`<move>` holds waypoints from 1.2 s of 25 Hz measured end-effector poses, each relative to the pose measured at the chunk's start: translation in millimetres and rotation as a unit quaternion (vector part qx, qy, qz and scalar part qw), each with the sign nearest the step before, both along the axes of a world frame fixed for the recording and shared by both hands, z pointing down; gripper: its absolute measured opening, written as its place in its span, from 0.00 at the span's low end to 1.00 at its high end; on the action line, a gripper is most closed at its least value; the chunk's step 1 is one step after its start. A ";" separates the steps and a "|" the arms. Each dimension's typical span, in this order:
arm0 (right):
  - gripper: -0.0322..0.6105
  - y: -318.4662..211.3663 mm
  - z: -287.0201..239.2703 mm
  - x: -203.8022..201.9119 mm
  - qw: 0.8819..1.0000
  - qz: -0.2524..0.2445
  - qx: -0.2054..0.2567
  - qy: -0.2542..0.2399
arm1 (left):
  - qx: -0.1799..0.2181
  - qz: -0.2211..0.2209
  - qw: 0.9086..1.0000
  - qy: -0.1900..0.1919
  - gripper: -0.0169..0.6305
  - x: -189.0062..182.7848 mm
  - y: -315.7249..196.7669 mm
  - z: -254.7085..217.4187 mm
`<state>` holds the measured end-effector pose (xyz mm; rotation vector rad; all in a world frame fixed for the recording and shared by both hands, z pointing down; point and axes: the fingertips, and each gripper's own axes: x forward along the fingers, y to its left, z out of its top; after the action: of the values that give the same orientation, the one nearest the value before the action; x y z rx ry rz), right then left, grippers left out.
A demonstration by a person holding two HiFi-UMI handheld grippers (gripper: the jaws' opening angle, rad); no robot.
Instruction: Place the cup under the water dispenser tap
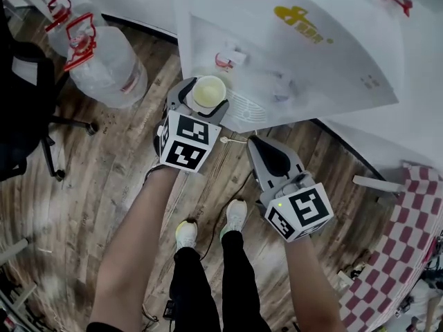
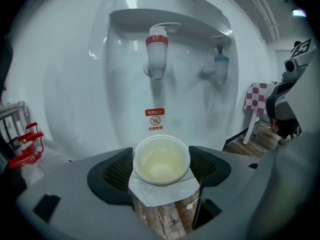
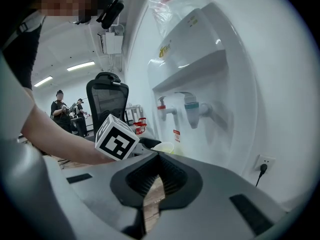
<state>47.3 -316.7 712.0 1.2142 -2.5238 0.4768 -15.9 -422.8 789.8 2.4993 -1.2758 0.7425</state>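
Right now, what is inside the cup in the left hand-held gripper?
The cup looks empty: its pale yellowish wall and bottom show, and nothing covers them. A little clear liquid could not be told.

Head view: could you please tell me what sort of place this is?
Probably an office or lab: a white water dispenser, a large water bottle on the wooden floor, and a black office chair.

Showing one cup [image 1: 210,90], one water dispenser [image 1: 311,54], two taps, a red tap [image 2: 156,51] and a teal tap [image 2: 220,66], two claws, left claw [image 1: 204,97] and right claw [image 1: 260,144], two water jugs [image 1: 111,68], one office chair [image 3: 107,101], one checkered cloth [image 1: 415,220], two shoes [image 1: 185,234].
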 end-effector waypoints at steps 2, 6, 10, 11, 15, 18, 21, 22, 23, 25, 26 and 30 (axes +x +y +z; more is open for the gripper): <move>0.07 -3.5 1.7 -0.7 1.000 0.006 -0.001 -0.003 | -0.001 0.002 1.000 -0.001 0.58 1.4 -2.4 1.8; 0.07 -5.6 3.9 -3.7 1.000 0.010 -0.002 -0.005 | -0.005 0.010 1.000 -0.001 0.58 3.6 -6.3 5.7; 0.07 -5.7 6.9 -1.6 1.000 0.007 -0.005 0.002 | -0.006 0.013 1.000 0.004 0.58 6.9 -12.8 6.9; 0.07 -6.0 7.6 -0.3 1.000 0.008 -0.006 0.003 | -0.005 0.015 1.000 0.003 0.58 8.1 -14.5 6.6; 0.07 -5.2 10.5 4.6 1.000 0.012 -0.011 0.005 | -0.007 0.023 1.000 -0.003 0.58 11.9 -16.1 10.3; 0.07 -6.8 11.7 8.2 1.000 0.015 -0.012 0.004 | -0.005 0.026 1.000 -0.006 0.59 12.1 -16.8 13.0; 0.07 -6.7 14.5 11.6 1.000 0.016 -0.016 0.006 | -0.006 0.021 1.000 -0.006 0.62 9.7 -15.5 15.8; 0.07 -6.5 15.0 12.5 1.000 0.017 -0.017 0.007 | -0.007 0.020 1.000 -0.006 0.63 8.7 -14.6 16.8; 0.07 -6.4 15.1 13.2 1.000 0.017 -0.018 0.007 | -0.007 0.020 1.000 -0.006 0.64 7.7 -13.7 17.0; 0.07 -6.3 14.5 13.6 1.000 0.018 -0.019 0.007 | -0.004 0.021 1.000 -0.005 0.65 5.4 -12.2 15.2; 0.07 -5.9 14.2 13.4 1.000 0.018 -0.019 0.007 | -0.003 0.021 1.000 -0.004 0.65 4.1 -11.0 13.6; 0.07 -3.2 9.2 14.7 0.999 0.026 -0.022 0.013 | -0.007 0.024 1.000 -0.004 0.66 -0.5 2.6 5.9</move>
<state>62.0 -320.0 721.1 1.2635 -2.4535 0.5228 -16.4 -420.2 795.7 2.5255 -1.2131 0.7697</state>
